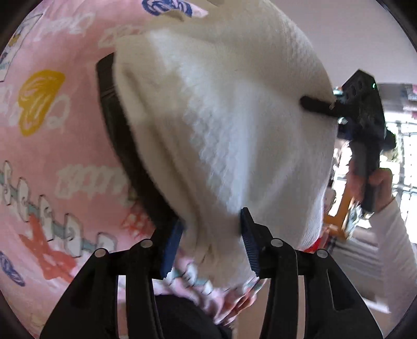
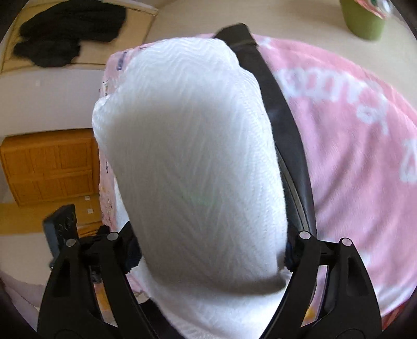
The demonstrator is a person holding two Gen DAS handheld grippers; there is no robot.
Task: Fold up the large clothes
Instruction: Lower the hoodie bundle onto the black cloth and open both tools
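A large white knit garment (image 1: 234, 125) with a black band along one edge hangs lifted in the air in front of a pink printed blanket (image 1: 52, 130). My left gripper (image 1: 212, 242) is shut on a bunched fold of the garment at its lower edge. The right gripper (image 1: 316, 104) shows at the right of the left wrist view, pinching the garment's far edge. In the right wrist view the garment (image 2: 192, 161) fills the middle, and my right gripper (image 2: 211, 255) is shut on it. The black band (image 2: 276, 109) runs along its right side.
The pink blanket (image 2: 351, 130) covers a pale surface. A green cup (image 2: 363, 19) stands at the far right. Black clothes (image 2: 70, 28) lie on a pale sofa at the upper left. An orange wooden cabinet (image 2: 49, 167) stands at the left.
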